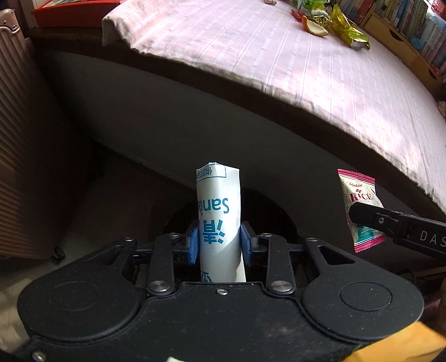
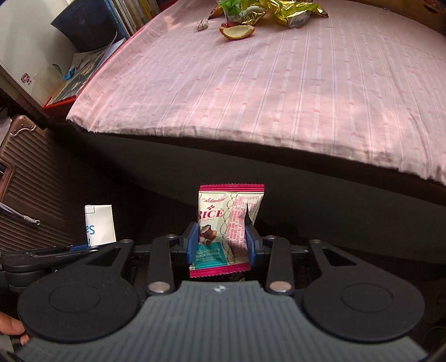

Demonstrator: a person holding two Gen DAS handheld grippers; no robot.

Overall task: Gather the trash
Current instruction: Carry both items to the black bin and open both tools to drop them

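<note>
Left hand-held gripper [image 1: 218,241] of mine pinches a rolled white packet [image 1: 218,220] upright over the dark floor beside the bed [image 1: 306,83]. Seen from my right wrist, the right hand-held gripper [image 2: 221,242] clamps a rice snack wrapper [image 2: 228,222]; more wrappers [image 2: 273,11] and an orange peel [image 2: 237,31] lie on the bed.

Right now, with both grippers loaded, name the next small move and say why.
Probably lower both over the dark round bin and release: the left gripper clamps the white packet, the right gripper the rice snack wrapper, both already off the bed.
</note>
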